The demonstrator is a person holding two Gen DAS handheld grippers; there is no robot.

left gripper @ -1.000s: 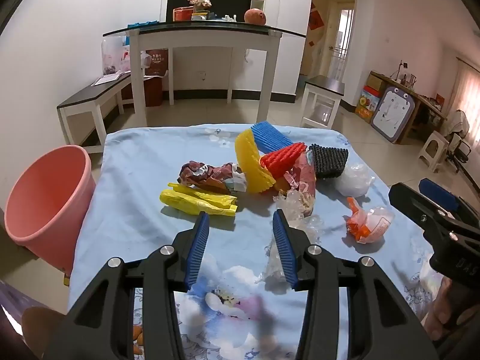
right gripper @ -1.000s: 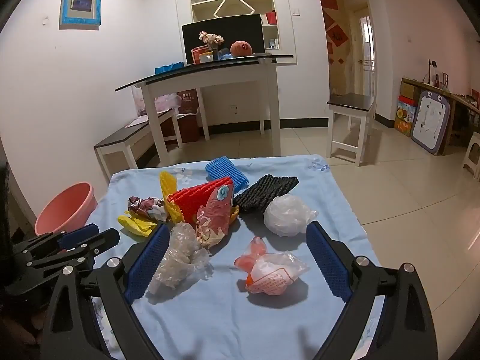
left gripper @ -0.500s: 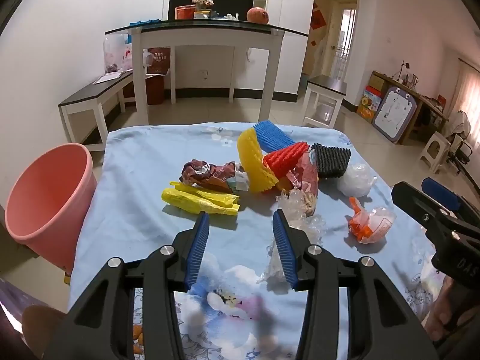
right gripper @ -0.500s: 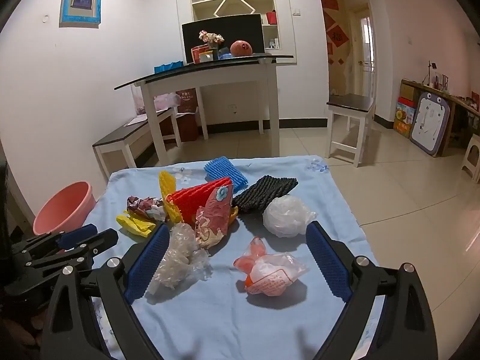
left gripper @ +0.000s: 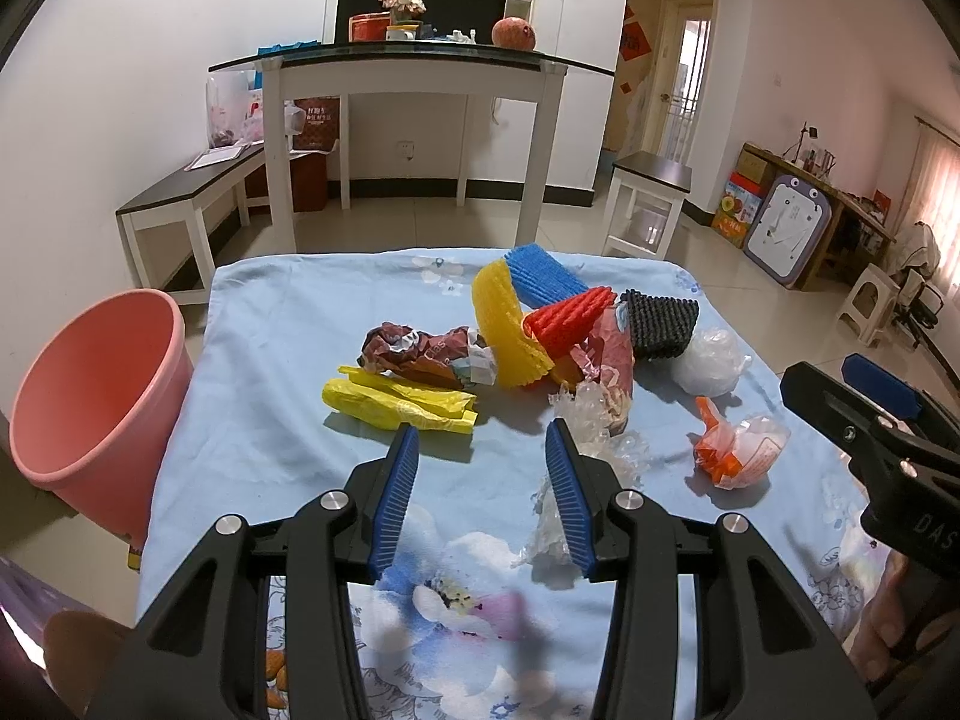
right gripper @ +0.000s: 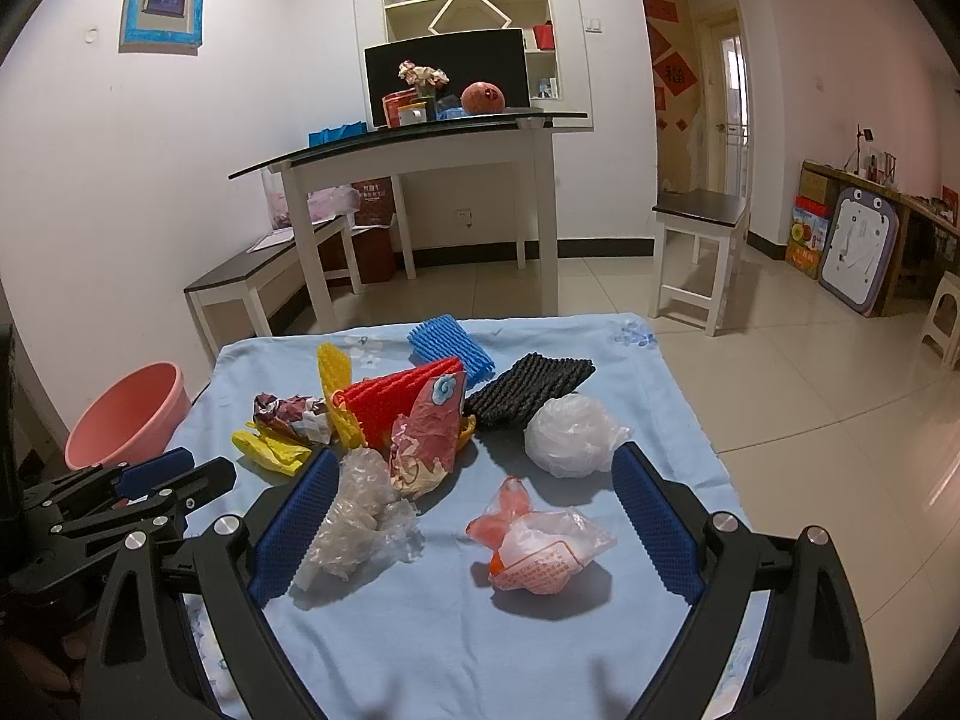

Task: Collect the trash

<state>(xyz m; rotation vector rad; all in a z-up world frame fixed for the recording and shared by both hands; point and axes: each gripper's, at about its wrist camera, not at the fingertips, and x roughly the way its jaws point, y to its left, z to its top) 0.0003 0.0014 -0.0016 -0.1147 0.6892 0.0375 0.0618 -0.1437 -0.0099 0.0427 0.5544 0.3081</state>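
The left tongs [left gripper: 480,480] sit at the bottom centre of the left view with their blue pads apart and nothing between them, above the blue flowered cloth [left gripper: 270,360] that covers the tabletop. Just ahead of them, in the middle of the frame, lies a yellow plastic bag [left gripper: 396,402], and behind it a crumpled brown wrapper [left gripper: 420,351]. To the right of these is a heap of foam nets: a yellow net [left gripper: 501,330], a blue net [left gripper: 543,282], a red net [left gripper: 570,321] and a black net [left gripper: 660,324]. A clear crinkled wrap [left gripper: 591,438] lies beside the right pad of the left tongs. At the left edge of the frame a pink bin [left gripper: 96,396] stands beside the tabletop. In the right view the right tongs [right gripper: 471,516] fill the lower part of the frame, spread wide and holding nothing; an orange and white bag [right gripper: 540,546] lies on the cloth between their pads, the white plastic ball [right gripper: 573,435] is just beyond it, and a pink printed bag [right gripper: 429,438] leans against the red net at centre.
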